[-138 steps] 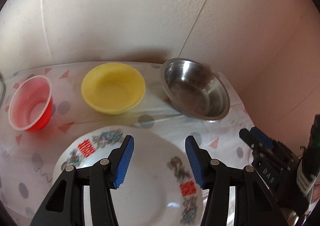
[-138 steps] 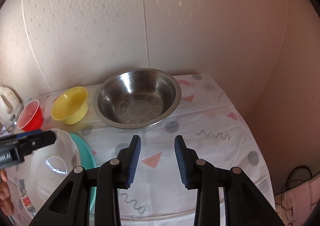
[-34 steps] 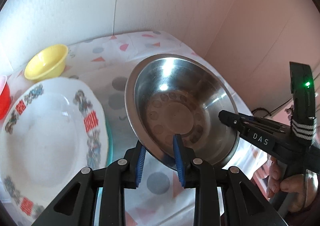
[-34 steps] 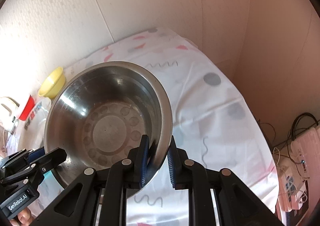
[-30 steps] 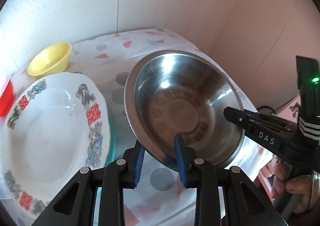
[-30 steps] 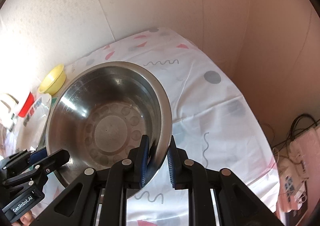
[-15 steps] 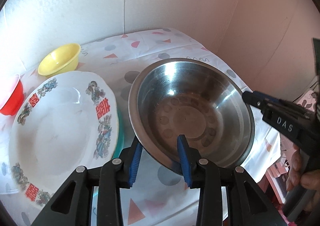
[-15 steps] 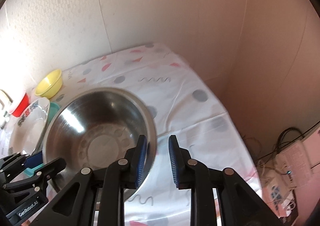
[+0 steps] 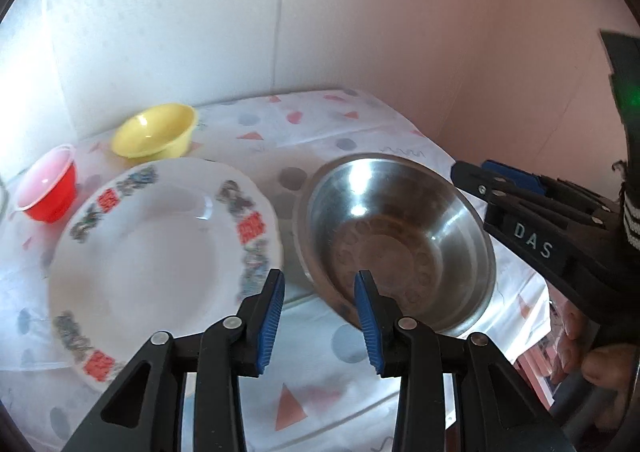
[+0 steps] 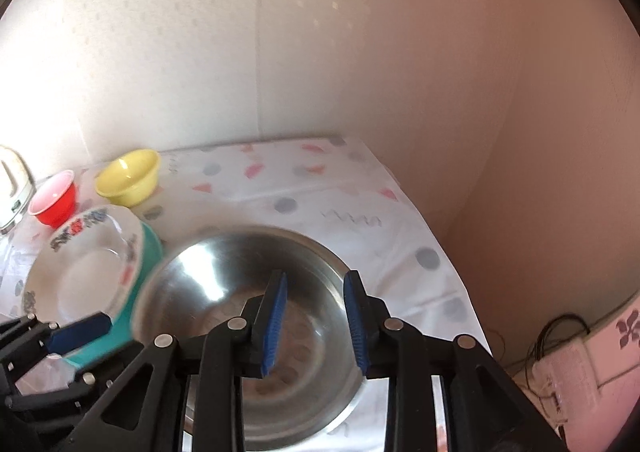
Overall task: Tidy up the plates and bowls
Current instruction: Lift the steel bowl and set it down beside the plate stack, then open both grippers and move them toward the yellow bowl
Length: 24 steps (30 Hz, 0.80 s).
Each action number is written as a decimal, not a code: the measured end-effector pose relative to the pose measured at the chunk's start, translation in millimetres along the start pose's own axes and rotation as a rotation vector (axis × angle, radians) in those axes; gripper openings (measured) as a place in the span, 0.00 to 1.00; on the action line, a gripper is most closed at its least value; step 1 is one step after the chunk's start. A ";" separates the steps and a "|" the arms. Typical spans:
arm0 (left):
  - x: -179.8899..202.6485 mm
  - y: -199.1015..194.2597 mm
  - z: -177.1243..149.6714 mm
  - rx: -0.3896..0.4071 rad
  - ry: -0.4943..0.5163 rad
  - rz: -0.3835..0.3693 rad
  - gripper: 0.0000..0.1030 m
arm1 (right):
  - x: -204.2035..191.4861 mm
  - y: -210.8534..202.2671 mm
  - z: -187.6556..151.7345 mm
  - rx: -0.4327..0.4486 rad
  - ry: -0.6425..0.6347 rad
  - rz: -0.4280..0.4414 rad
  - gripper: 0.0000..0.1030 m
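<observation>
The steel bowl rests on the patterned tablecloth, just right of a white decorated plate stacked on a teal plate. My left gripper hovers over the bowl's near-left rim. Its jaws are opening, the rim passes below the gap, and the pads do not touch it. My right gripper hangs above the bowl's inside, jaws opening, with nothing between the pads. In the left wrist view the right gripper shows beside the bowl's right rim.
A yellow bowl and a red cup stand at the back left near the wall. A white appliance is at the far left. The table edge drops off on the right, with cables on the floor.
Both grippers were clamped on the steel bowl's rim, carrying it. They have since let go, opened and risen, and the bowl now sits on the table beside the plates.
</observation>
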<state>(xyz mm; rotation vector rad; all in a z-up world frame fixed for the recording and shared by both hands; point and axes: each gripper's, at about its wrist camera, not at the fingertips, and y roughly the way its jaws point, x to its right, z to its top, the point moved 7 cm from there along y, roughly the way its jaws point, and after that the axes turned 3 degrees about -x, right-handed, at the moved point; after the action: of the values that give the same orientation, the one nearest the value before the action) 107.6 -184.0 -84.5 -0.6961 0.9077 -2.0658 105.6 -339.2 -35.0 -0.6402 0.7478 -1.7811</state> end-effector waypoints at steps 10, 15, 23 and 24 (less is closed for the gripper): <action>-39.6 -26.9 0.6 0.051 -0.108 0.024 0.39 | -52.5 -18.5 33.5 0.103 -0.101 0.044 0.30; -83.2 -46.0 0.5 0.095 -0.196 0.088 0.39 | -84.0 -19.2 44.2 0.123 -0.144 0.093 0.31; -163.0 -73.4 -15.0 0.126 -0.345 0.203 0.39 | -148.3 -8.8 50.8 0.101 -0.198 0.221 0.32; -175.6 -77.9 -18.7 0.129 -0.376 0.214 0.39 | -155.9 -8.3 50.6 0.097 -0.200 0.242 0.32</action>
<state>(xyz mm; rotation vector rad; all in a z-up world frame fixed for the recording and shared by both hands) 160.1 0.6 -64.7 -0.8428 0.6010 -1.7118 184.7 -198.3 -6.3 -0.6247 0.5726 -1.4980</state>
